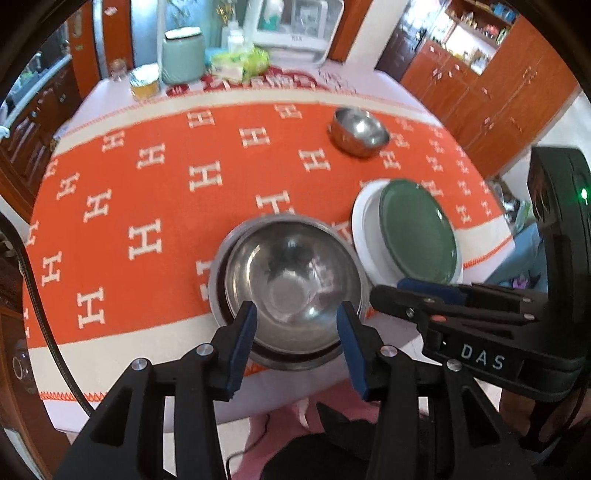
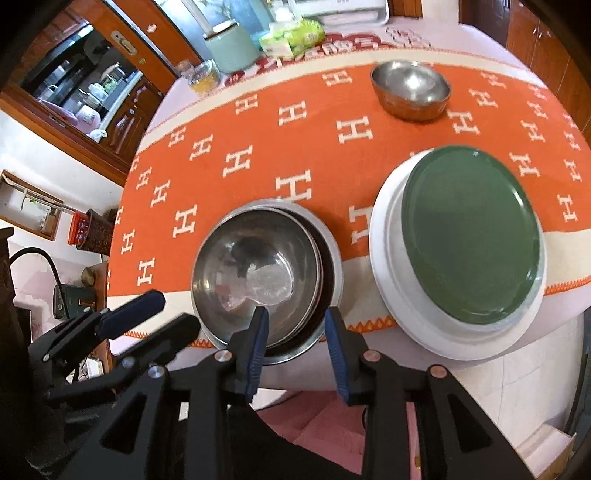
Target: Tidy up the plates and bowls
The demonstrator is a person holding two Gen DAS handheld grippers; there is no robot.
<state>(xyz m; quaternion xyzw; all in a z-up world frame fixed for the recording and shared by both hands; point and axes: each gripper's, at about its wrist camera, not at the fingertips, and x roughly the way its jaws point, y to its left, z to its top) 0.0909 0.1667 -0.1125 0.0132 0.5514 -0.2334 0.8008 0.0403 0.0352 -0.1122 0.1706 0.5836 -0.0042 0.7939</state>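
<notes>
Two steel bowls [image 1: 291, 288] sit nested near the table's front edge, the inner one shifted off-centre [image 2: 258, 273]. My left gripper [image 1: 297, 332] hovers open above their near side with nothing between its pads. My right gripper [image 2: 295, 332] is open too and straddles the stack's near right rim from above without touching it. Each gripper appears in the other's view: the right one [image 1: 413, 293] and the left one [image 2: 159, 321]. A green plate [image 2: 472, 232] lies on a white plate [image 2: 384, 258] to the right. A third steel bowl [image 2: 410, 88] stands alone farther back.
An orange cloth with white H marks [image 1: 147, 192] covers the round table. At the back stand a mint canister [image 1: 183, 55], a tissue pack [image 1: 240, 62], a jar [image 1: 144, 83] and a white appliance [image 1: 295, 26]. The white plate overhangs the table's front edge.
</notes>
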